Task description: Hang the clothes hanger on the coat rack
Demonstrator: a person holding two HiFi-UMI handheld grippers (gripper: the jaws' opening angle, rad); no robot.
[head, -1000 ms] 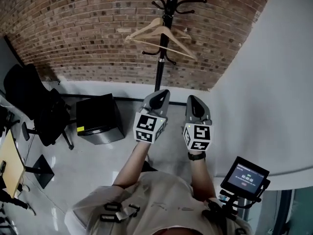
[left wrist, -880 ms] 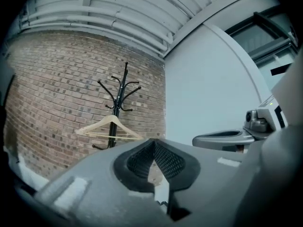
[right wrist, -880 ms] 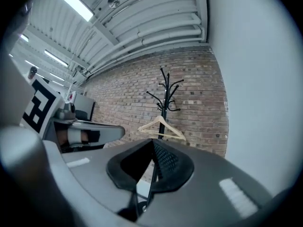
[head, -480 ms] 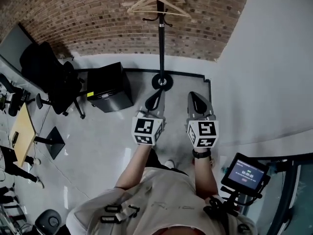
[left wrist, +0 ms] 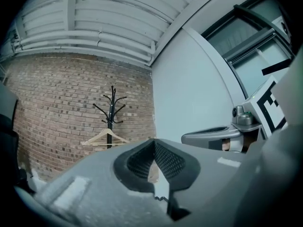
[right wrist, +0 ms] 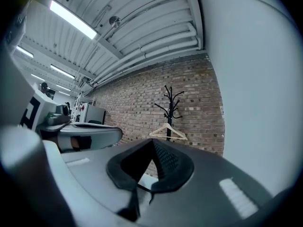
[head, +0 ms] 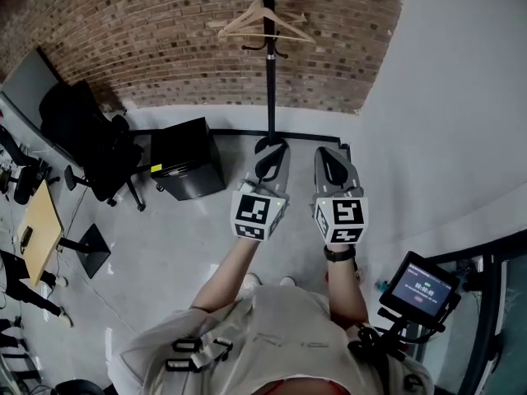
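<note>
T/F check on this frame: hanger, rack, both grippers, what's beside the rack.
1. The wooden hanger hangs on the coat rack. True.
2. The left gripper holds the hanger. False: its fingers are shut on nothing, and the hanger is far off on the rack.
3. The right gripper is shut and empty. True.
4. The coat rack stands in front of a plain white wall. False: the wall behind it is the brick wall.
5. In the head view, a black cabinet stands on the floor to the left of the rack's base. True.
</note>
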